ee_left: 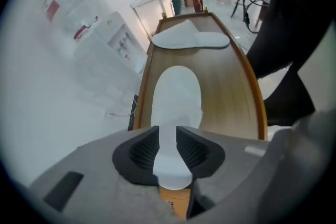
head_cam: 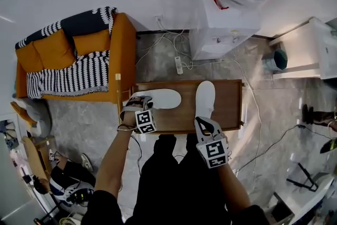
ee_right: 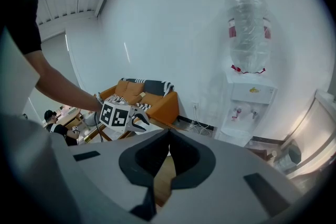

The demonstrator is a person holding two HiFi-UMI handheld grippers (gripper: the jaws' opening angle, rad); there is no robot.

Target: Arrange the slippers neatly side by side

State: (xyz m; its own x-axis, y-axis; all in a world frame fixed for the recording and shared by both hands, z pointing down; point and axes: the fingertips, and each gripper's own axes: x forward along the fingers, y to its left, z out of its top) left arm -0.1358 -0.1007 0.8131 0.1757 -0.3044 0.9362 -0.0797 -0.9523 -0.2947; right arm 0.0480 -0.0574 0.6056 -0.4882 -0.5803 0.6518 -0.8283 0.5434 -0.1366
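Slipper [ee_left: 176, 94] between parted jaws — left gripper [ee_left: 167, 136].

I wear a black short-sleeved top [head_cam: 158, 195] and black trousers [head_cam: 169, 158]. My left gripper [head_cam: 136, 103] and right gripper [head_cam: 204, 123] each have a grey shell and a white cube [head_cam: 145, 120] with black square markers. Ahead of the cube, the pads [ee_left: 140, 152] are black and ribbed.

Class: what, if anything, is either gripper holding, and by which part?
Nothing. The left gripper stands open over the end of one white slipper, not pressing it; the right gripper is shut, empty.
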